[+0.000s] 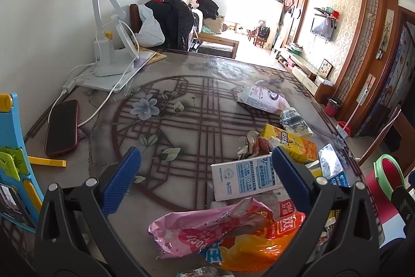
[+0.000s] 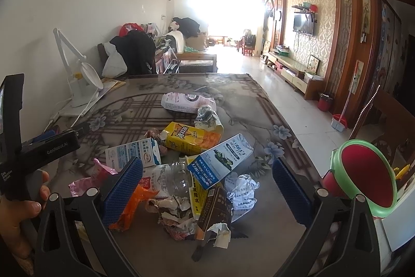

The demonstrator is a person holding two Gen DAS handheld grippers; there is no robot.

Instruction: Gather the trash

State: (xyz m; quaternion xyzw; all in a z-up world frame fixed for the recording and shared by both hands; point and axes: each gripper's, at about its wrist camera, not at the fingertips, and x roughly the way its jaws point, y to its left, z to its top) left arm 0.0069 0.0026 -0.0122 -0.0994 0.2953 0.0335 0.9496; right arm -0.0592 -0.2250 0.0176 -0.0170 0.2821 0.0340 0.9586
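The trash lies heaped on the near right part of a table [image 2: 246,105] whose glossy top carries a printed lattice and pale flowers. In the heap sit a boxy yellow juice carton [image 2: 192,138], a blue-and-white carton [image 2: 220,160] lying tilted across a clear, ribbed plastic bottle [image 2: 179,179], a second white-and-blue carton [image 1: 243,177], crumpled white paper [image 2: 241,190], a dark cardboard box [image 2: 214,204] with torn flaps, and shreds of creased wrapper. A crinkly pink foil bag [image 1: 207,227] and an orange plastic packet [image 1: 259,248] lie nearest the left gripper [image 1: 206,174]. Farther back rest a pink-and-white milk carton [image 2: 185,101] on its side and a squashed paper cup [image 2: 207,118].

Both the left gripper and the right gripper [image 2: 207,181] stand spread wide above the heap, their blue ribbed pads holding nothing. A hand [image 2: 18,214] grips the left tool's black handle.

Left of the heap lie a dark phone [image 1: 62,127] in a red case and a white folding desk lamp [image 1: 109,43]. A green-rimmed red bin [image 2: 365,175], round-mouthed, stands just off the table's right edge.
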